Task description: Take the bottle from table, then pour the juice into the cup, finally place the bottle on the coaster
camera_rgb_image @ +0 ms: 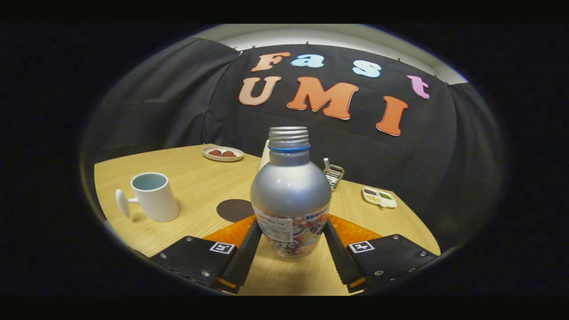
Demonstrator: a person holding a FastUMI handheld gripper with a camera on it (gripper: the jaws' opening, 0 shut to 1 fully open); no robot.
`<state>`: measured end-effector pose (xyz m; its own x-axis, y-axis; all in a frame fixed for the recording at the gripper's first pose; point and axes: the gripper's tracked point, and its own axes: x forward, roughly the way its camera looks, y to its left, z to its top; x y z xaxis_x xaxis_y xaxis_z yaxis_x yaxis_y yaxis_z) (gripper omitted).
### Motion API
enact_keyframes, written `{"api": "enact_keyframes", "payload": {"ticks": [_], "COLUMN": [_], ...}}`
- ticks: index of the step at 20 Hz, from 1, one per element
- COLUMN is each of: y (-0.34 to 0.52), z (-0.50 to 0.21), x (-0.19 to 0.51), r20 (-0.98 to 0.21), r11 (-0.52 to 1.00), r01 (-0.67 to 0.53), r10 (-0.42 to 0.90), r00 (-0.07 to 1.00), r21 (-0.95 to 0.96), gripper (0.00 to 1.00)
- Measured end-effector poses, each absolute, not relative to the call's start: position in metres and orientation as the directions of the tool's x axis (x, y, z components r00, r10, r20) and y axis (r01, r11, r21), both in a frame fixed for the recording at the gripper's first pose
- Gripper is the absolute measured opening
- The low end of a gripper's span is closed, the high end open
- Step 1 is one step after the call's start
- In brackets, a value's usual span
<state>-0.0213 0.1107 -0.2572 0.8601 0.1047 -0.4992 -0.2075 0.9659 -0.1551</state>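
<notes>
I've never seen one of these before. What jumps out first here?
A silver bottle stands upright, cap off, between the gripper fingers, which press its sides. To its left stands a white cup, with a dark round coaster lying between cup and bottle on the wooden table.

Hidden behind the bottle (290, 195)
It covers part of the dark coaster (234, 210) and most of the wire rack (333, 175).
</notes>
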Motion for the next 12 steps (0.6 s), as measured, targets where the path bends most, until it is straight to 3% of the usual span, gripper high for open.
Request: {"api": "enact_keyframes", "payload": {"ticks": [12], "y": [0.142], "z": [-0.233], "x": [0.001], "r20": [-0.408], "r11": [0.85], "r01": [-0.254], "r10": [0.051], "r00": [0.912], "r21": [-0.462], "gripper": [0.76]}}
